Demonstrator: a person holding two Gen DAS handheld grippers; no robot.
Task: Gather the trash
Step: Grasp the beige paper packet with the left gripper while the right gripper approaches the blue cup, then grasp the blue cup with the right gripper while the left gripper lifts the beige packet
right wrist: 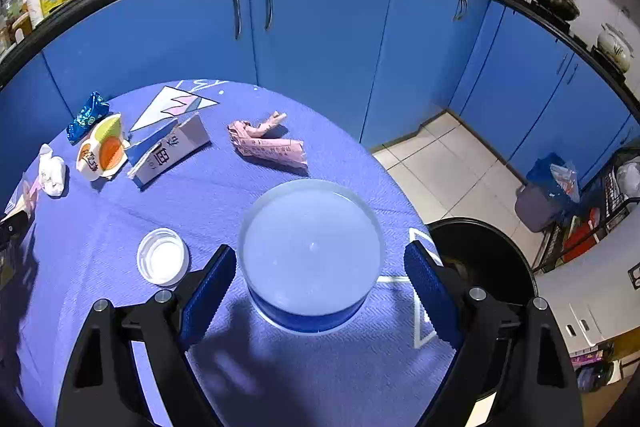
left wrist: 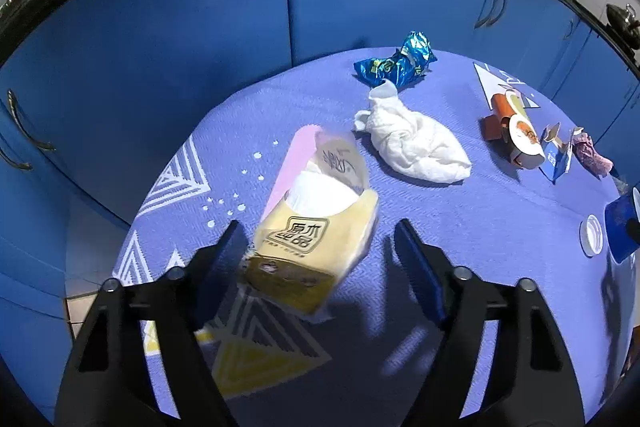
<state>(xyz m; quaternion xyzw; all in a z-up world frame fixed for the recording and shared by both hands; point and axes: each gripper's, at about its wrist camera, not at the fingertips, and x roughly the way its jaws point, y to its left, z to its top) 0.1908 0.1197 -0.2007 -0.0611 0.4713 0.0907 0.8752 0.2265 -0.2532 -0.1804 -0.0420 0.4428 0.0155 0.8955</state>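
Lying near the tabletop's (left wrist: 500, 267) left rim, a tissue pack (left wrist: 316, 223) sits between the fingers of the left hand-held gripper (left wrist: 320, 251); the left finger looks to be at the pack's side, the right finger stands apart from it, so the jaws are partly spread with no clamp on it. Beyond it, toward the far edge, lie one white wad (left wrist: 412, 143) and one blue wrapper (left wrist: 396, 65), with bare cloth between them and the pack. To the right, near the far-right rim, sit one orange-and-white cup (left wrist: 520, 139), one flattened carton (left wrist: 554, 155) and one pink wrapper (right wrist: 268, 145). The right hand-held gripper (right wrist: 320, 279) is spread wide around one clear round tub (right wrist: 312, 251), both pads apart from its wall. One white lid (right wrist: 163, 257) lies just left of that gripper. Past the tabletop's right edge stands one black bin (right wrist: 484, 263), close against the rim, and tiled floor (right wrist: 440, 167) opens up beyond it toward the blue cabinets (right wrist: 320, 27).
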